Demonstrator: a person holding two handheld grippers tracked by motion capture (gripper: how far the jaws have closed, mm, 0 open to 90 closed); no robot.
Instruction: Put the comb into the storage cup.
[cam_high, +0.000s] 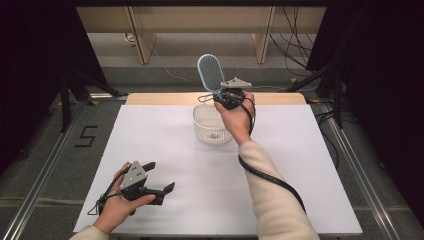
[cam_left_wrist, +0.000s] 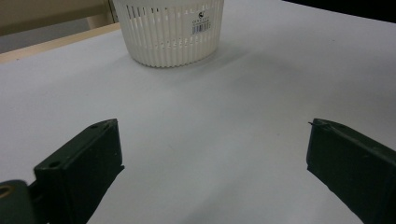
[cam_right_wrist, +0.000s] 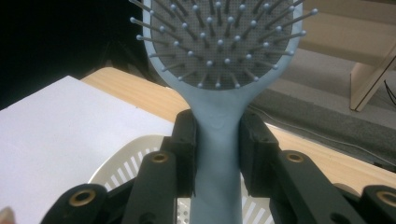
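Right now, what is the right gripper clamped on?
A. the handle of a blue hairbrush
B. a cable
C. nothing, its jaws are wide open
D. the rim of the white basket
A: the right gripper has both jaws pressed against the handle of the blue hairbrush, held above the white basket.

Pale blue hairbrush (cam_right_wrist: 217, 140), grey dotted pad with blue-tipped bristles, upper centre of frame. White slatted basket (cam_left_wrist: 170, 32) with small barcode label, top of frame, on white table (cam_high: 165, 150) with tan wooden edge. Black jaws on both grippers.
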